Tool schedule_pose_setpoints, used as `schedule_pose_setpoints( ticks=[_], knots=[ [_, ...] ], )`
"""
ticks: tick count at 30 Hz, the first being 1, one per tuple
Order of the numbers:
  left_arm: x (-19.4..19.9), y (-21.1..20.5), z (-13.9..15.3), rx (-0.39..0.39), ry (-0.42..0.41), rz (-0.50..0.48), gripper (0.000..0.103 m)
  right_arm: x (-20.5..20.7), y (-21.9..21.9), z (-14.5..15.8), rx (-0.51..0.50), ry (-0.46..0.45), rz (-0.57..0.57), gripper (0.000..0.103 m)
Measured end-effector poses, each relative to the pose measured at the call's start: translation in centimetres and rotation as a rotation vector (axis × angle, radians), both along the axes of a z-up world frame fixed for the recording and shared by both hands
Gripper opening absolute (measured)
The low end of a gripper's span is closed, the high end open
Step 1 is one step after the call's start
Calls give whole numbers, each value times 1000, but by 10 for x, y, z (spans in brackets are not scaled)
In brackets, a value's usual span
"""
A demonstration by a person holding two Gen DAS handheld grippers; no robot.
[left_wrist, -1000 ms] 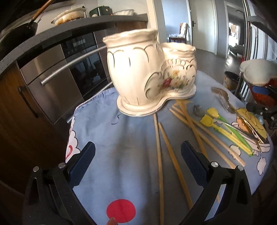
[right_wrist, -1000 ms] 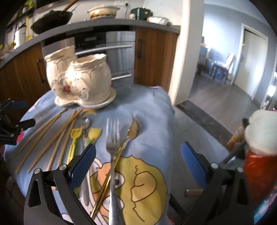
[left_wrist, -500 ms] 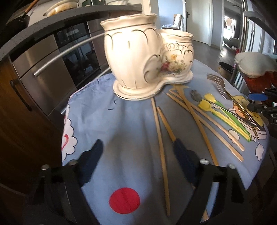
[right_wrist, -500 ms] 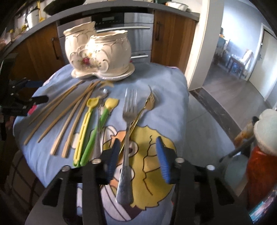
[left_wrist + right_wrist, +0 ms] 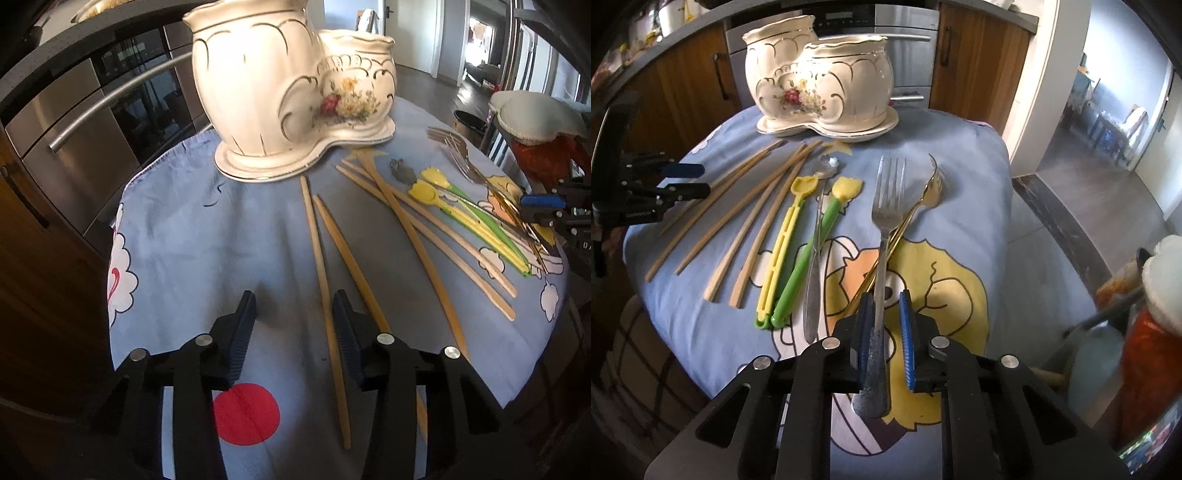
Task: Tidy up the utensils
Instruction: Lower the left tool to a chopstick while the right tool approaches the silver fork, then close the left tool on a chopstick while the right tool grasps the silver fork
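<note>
Pickup stage: right tongs (image 5: 884, 321) were closing around the silver fork (image 5: 882, 236) flat on the desk (image 5: 960, 155), left tongs (image 5: 293, 325) closing on nothing beside a chopstick (image 5: 325, 295), so lifting into the holder (image 5: 820, 85) looked next.

Cream holder (image 5: 820, 81) with gold scrolls and a red-and-yellow floral print; blue cloth (image 5: 221, 236) with a red dot, white clouds and what may be a yellow cartoon figure; yellow and green spoons (image 5: 790, 251).

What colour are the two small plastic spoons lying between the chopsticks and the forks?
One plastic spoon is all yellow; the other has a yellow bowl and green handle. Right wrist view shows them best.
</note>
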State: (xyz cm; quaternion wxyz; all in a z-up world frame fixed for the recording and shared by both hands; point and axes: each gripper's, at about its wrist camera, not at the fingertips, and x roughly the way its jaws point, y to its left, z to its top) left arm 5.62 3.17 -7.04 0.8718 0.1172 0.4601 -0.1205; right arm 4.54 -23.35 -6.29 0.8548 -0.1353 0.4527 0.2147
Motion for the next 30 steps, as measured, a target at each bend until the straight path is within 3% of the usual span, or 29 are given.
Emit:
schedule_pose_setpoints(
  ticks=[6, 11, 30],
  knots=[
    [7, -3, -1, 3, 19, -4, 36, 9, 1, 2, -11, 3, -22, 14],
    [6, -12, 5, 10, 25, -30, 15, 20, 7, 3, -44, -3, -20, 14],
    [9, -13, 1, 33, 54, -34, 15, 51, 1, 7, -105, 18, -55, 14]
  ],
)
